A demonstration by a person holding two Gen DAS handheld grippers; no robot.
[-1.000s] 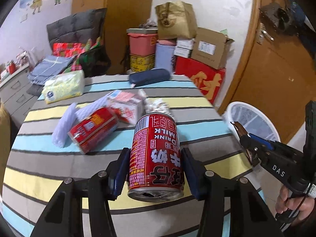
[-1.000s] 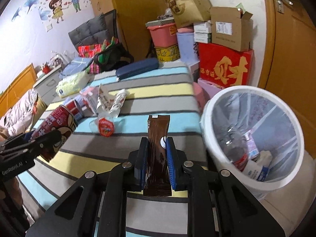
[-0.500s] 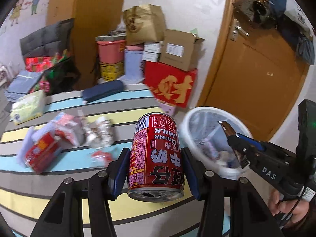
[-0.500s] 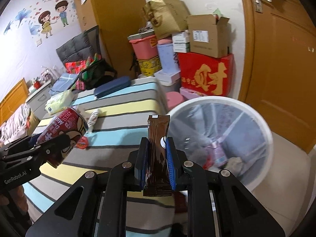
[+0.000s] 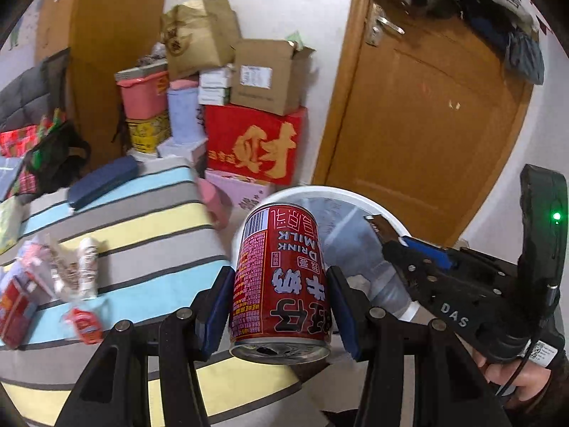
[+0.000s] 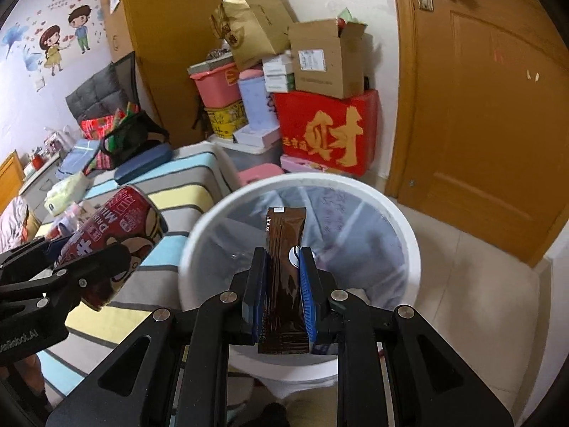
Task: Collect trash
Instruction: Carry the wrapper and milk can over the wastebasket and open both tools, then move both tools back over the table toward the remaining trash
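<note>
Trash is seen at three places, left to right; wrappers (image 5: 53, 277) lie scattered on the striped bedcover (image 5: 149, 227); a red milk can (image 5: 281, 284) is pinched by the left gripper (image 5: 281, 315) beside the white bin (image 6: 409, 235); a brown sachet (image 6: 284, 274) is clamped upright by the right gripper (image 6: 282, 293) over the bin's mouth.

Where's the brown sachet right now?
Right wrist view, centre: the brown sachet is clamped upright in the right gripper, over the white bin.
</note>
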